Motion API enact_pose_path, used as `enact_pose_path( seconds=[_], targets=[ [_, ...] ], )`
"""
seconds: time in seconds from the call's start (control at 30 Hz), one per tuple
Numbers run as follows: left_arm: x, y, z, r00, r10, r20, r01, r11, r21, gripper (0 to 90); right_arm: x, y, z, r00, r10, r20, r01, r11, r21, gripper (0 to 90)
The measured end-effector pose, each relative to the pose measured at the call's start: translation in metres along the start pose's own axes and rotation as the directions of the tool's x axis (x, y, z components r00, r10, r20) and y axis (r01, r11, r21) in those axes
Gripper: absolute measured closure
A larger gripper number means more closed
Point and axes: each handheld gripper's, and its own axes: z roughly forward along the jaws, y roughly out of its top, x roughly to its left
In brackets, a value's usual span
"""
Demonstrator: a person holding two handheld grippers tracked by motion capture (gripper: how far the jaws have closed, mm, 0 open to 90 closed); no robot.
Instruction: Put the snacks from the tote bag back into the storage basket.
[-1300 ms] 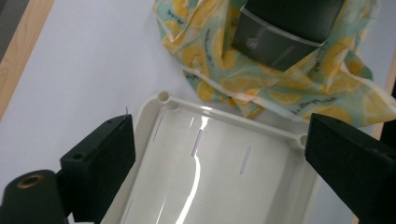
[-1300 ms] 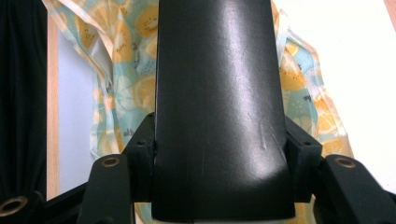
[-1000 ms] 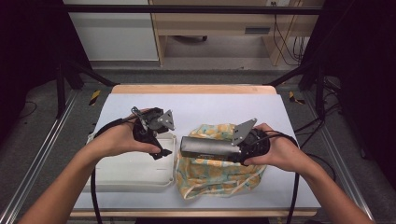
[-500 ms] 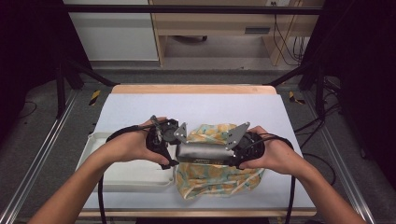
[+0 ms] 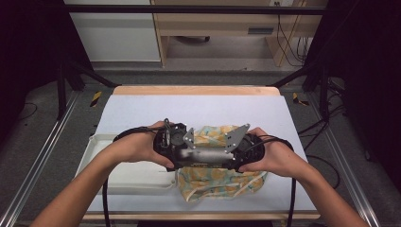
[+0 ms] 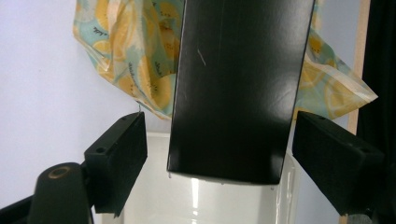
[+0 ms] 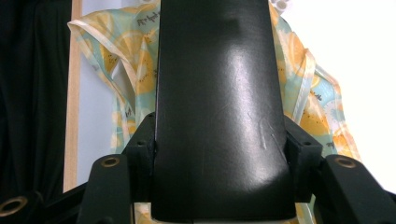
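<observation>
1. Long black flat-sided box [image 5: 204, 156]: held level above the lemon-print cloth [image 5: 222, 182], so both tools can share it.
2. Right tool [image 7: 219, 154]: clamped on the box's end, bearing it.
3. Left tool [image 6: 224, 158]: jaws spread either side of the box's other end, apparently untouching.
4. White plastic tray [image 5: 101, 146]: beside the cloth on the pale tabletop [image 5: 142, 111].

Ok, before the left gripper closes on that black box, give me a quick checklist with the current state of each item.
1. Right gripper clamped on the black box: ok, jaws pressed against both sides.
2. Left gripper open: ok.
3. Box end between the left jaws: ok, gaps on both sides.
4. Lemon-print cloth clear of the left jaws: ok, it lies behind the box.
5. White tray under the box end: ok.
6. Box contents: cannot tell.
</observation>
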Motion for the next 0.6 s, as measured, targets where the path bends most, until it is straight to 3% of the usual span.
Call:
enact_pose_path(
  seconds=[0.2,0.6],
  targets=[
    [-0.002,0.005,0.006,0.9994,0.03,0.015,-0.03,0.9992,0.026,25.3,0.0,0.004,-0.001,0.9999,-0.011,0.0,0.011,1.0,0.0,43.4],
    [-0.003,0.012,0.01,0.9986,0.046,0.027,-0.047,0.9974,0.054,35.0,0.001,0.006,-0.001,0.9997,-0.019,-0.012,0.019,1.0,0.009,43.4]
  ],
)
